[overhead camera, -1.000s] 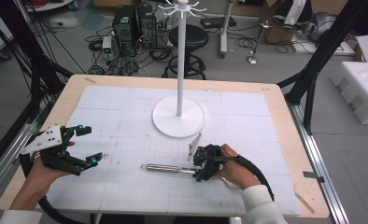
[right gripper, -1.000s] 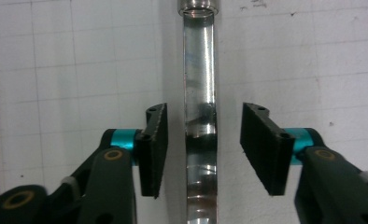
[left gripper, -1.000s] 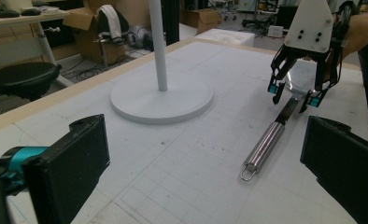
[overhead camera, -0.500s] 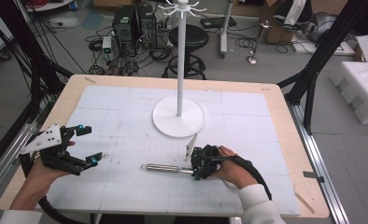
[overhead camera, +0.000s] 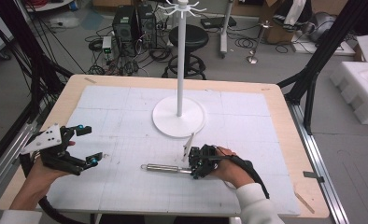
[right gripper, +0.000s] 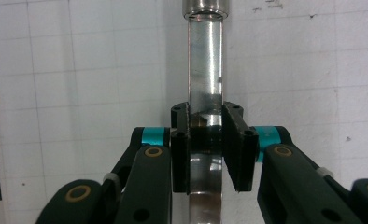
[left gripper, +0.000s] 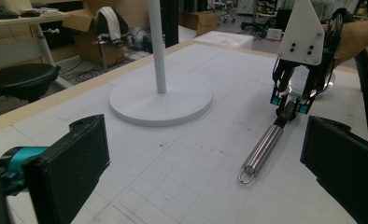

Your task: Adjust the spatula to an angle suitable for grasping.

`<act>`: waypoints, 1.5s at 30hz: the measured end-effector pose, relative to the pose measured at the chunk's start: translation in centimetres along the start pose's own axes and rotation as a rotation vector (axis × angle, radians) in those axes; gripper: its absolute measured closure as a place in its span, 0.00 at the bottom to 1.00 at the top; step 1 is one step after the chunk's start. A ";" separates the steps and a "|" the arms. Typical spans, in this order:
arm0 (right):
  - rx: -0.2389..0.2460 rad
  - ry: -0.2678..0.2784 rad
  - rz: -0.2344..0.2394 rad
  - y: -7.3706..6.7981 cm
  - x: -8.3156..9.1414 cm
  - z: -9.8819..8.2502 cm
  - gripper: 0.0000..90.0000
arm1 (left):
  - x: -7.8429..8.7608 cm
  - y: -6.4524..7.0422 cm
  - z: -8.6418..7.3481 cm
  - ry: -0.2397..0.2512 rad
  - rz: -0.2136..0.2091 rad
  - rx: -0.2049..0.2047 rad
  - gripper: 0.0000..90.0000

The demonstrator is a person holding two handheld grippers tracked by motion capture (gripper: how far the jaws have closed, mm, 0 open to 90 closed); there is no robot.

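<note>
Right tongs (overhead camera: 194, 164) have just been closing and are now clenched on the narrow neck of the steel utensil (overhead camera: 166, 168), pads on both sides of the shank in the right gripper view (right gripper: 205, 140). The utensil lies flat on the table (overhead camera: 275, 100), handle running toward 9 o'clock from the tongs, hang loop at the far end (left gripper: 245, 176). Left tongs (overhead camera: 86, 144) are released, nothing between them, well apart at the utensil's 9 o'clock. Main risk, as I judge it: the grip sits near one end on smooth round metal, so on lift the long handle could droop or spin in the pads & slip out. Lifting too fast or tilting would make that worse. White stand (overhead camera: 179, 116) is near at 12 o'clock; a swinging handle could knock its base or pole. Room: plenty of bare table btwn the hands and toward 6 o'clock; the near edge is close behind the right hand, so pulling back risks a drop off the table.
</note>
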State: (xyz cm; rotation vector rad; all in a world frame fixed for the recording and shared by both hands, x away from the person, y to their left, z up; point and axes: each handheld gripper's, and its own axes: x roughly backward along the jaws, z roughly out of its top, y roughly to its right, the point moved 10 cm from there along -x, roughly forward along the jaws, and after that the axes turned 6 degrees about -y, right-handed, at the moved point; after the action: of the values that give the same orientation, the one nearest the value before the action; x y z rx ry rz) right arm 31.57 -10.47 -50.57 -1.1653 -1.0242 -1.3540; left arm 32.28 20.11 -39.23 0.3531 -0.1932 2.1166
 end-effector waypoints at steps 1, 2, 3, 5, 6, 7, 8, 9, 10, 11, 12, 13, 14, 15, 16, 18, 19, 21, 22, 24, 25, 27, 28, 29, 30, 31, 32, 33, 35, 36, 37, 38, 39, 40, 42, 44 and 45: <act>-0.001 -0.002 0.004 0.0 0.0 0.0 0.83 | 0.0 0.0 0.0 -0.002 0.001 0.000 0.02; 0.003 -0.004 0.000 0.0 0.0 0.0 0.83 | 0.0 0.0 0.0 -0.002 0.001 0.000 0.02; 0.005 -0.005 -0.003 0.0 0.0 0.0 0.83 | 0.0 0.0 0.0 -0.002 0.001 0.000 0.02; 0.001 -0.003 -0.004 -0.1 0.1 0.0 0.83 | 0.0 0.0 0.0 -0.002 0.001 0.001 0.02; -0.003 0.001 -0.003 -0.1 0.2 0.0 0.83 | 0.0 0.0 0.0 -0.001 0.001 0.001 0.02; -0.005 0.008 -0.006 0.0 0.4 0.0 0.83 | 0.0 0.0 0.0 -0.003 0.002 0.000 0.02; -0.010 0.017 -0.005 0.1 0.6 0.0 0.83 | 0.0 0.0 0.0 -0.002 0.002 0.000 0.02; -0.016 0.026 -0.010 0.1 0.8 0.0 0.83 | 0.0 0.0 0.0 -0.002 0.001 0.000 0.02; -0.015 0.036 -0.008 0.2 1.1 -0.1 0.83 | 0.0 0.0 0.0 -0.003 0.002 -0.001 0.02; -0.020 0.048 -0.007 0.2 1.3 -0.1 0.83 | 0.0 0.0 0.0 -0.003 0.003 0.001 0.02; -0.023 0.062 -0.008 0.2 1.6 -0.1 0.83 | 0.0 0.0 0.0 -0.003 0.003 0.001 0.02; -0.021 0.070 -0.007 0.2 1.8 -0.1 0.84 | 0.0 0.0 0.0 -0.005 0.003 0.000 0.02; -0.019 0.085 -0.008 0.2 2.1 0.0 0.84 | 0.0 0.0 0.0 -0.003 0.002 0.000 0.02; -0.022 0.094 -0.007 0.2 2.2 0.0 0.84 | 0.0 0.0 0.0 -0.003 0.003 0.000 0.02; -0.030 0.110 -0.012 0.2 2.5 0.1 0.84 | 0.0 0.0 0.0 -0.004 0.004 0.000 0.02; -0.030 0.146 -0.011 0.3 3.0 0.3 0.84 | 0.0 0.0 0.0 -0.005 0.004 0.000 0.02; -0.033 0.154 -0.015 0.3 3.2 0.3 0.84 | 0.0 0.0 -0.1 -0.006 0.005 0.000 0.02; -0.040 0.181 -0.019 0.4 3.7 0.4 0.84 | 0.0 0.0 -0.1 -0.008 0.004 -0.002 0.02; -0.046 0.196 -0.020 0.4 3.9 0.5 0.84 | 0.0 0.0 -0.1 -0.008 0.005 0.000 0.02; -0.047 0.222 -0.027 0.6 4.5 0.5 0.84 | -0.1 0.0 -0.1 -0.009 0.004 -0.001 0.02; -0.053 0.239 -0.028 0.6 4.9 0.5 0.84 | -0.1 0.0 -0.1 -0.009 0.005 -0.001 0.02; -0.063 0.268 -0.030 0.7 5.4 0.6 0.84 | -0.1 0.0 -0.1 -0.011 0.006 0.000 0.02; -0.066 0.287 -0.032 0.8 5.7 0.6 0.84 | -0.1 0.0 -0.1 -0.013 0.005 -0.001 0.02; -0.072 0.295 -0.033 0.8 6.0 0.5 0.84 | -0.1 0.0 -0.1 -0.013 0.007 -0.002 0.02; -0.077 0.313 -0.035 0.8 6.2 0.6 0.84 | -0.1 0.0 -0.2 -0.014 0.006 -0.002 0.02; -0.084 0.327 -0.031 0.7 6.5 0.6 0.84 | -0.1 0.0 -0.2 -0.015 0.007 -0.005 0.02; -0.090 0.338 -0.035 0.8 6.8 0.6 0.84 | -0.1 0.0 -0.2 -0.016 0.007 -0.002 0.02; -0.091 0.349 -0.041 0.8 7.1 0.5 0.84 | -0.2 0.0 -0.2 -0.017 0.008 -0.004 0.02; -0.096 0.382 -0.048 0.9 7.7 0.5 0.84 | -0.2 0.0 -0.2 -0.019 0.008 -0.006 0.02; -0.100 0.399 -0.053 1.0 7.9 0.5 0.84 | -0.3 0.1 -0.2 -0.020 0.006 -0.002 0.02; -0.103 0.419 -0.054 1.1 8.3 0.5 0.84 | -0.3 0.1 -0.3 -0.023 0.006 -0.003 0.02; -0.104 0.438 -0.057 1.1 8.6 0.6 0.84 | -0.3 0.1 -0.3 -0.025 0.007 -0.005 0.02; -0.107 0.452 -0.061 1.2 8.8 0.6 0.84 | -0.3 0.1 -0.3 -0.024 0.004 -0.006 0.02; -0.110 0.472 -0.061 1.2 9.2 0.7 0.84 | -0.3 0.1 -0.3 -0.024 0.005 -0.006 0.02; -0.118 0.504 -0.068 1.2 9.8 0.7 0.84 | -0.3 0.1 -0.3 -0.024 0.006 -0.004 0.02; -0.123 0.533 -0.069 1.2 10.4 0.9 0.84 | -0.3 0.1 -0.3 -0.026 0.007 -0.006 0.02; -0.124 0.550 -0.075 1.3 10.7 1.0 0.84 | -0.3 0.1 -0.3 -0.027 0.005 -0.005 0.02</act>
State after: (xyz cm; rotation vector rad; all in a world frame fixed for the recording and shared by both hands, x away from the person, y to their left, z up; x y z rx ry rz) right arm 33.00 -11.45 -39.93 -0.7741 -0.5957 -1.6923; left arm 32.31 19.87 -39.61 0.3786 -0.2155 2.1168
